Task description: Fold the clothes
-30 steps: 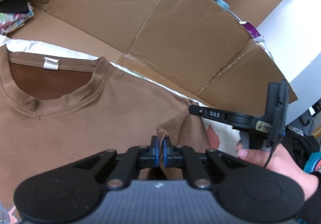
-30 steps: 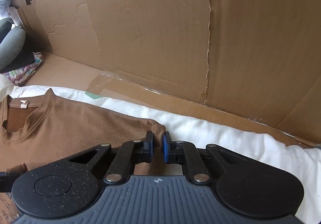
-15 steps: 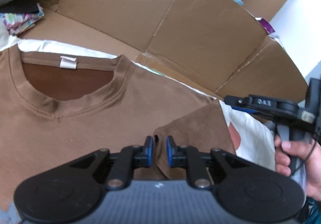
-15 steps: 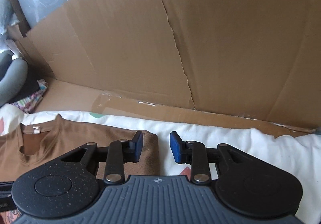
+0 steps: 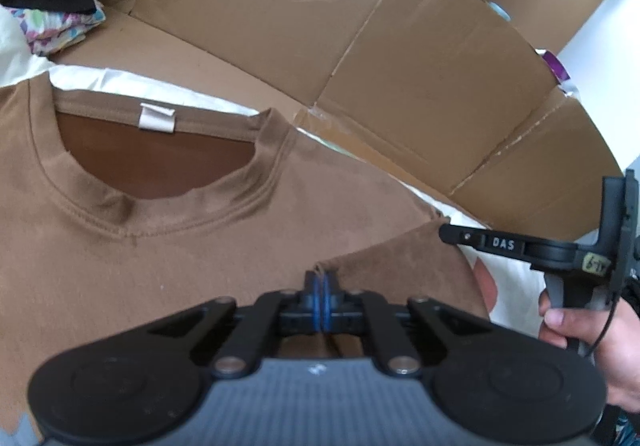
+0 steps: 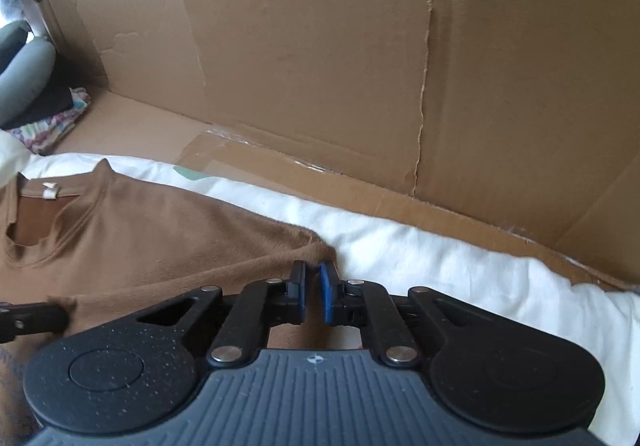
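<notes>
- While cardboard walls [image 6: 320, 66] fill the upper half of both views, a white sheet [image 6: 420, 250] runs across the middle of the right wrist view beneath them.
- Spread flat over that sheet, the brown T-shirt [image 5: 180, 278] takes up the left and centre of the left wrist view, neckline toward upper left, with its sleeve [image 5: 400, 270] folded inward at centre right.
- At lower centre of its own view, the left gripper [image 5: 321, 292] has its blue pads pressed together on the sleeve's edge.
- At lower centre of its view, the right gripper [image 6: 313, 292] shows a narrow gap between its pads at the shirt's shoulder corner; whether cloth is caught there I cannot tell.
- A hand [image 5: 588, 330] holds that tool at the lower right.
- A white label [image 5: 157, 119] sits inside the collar, upper left.
</notes>
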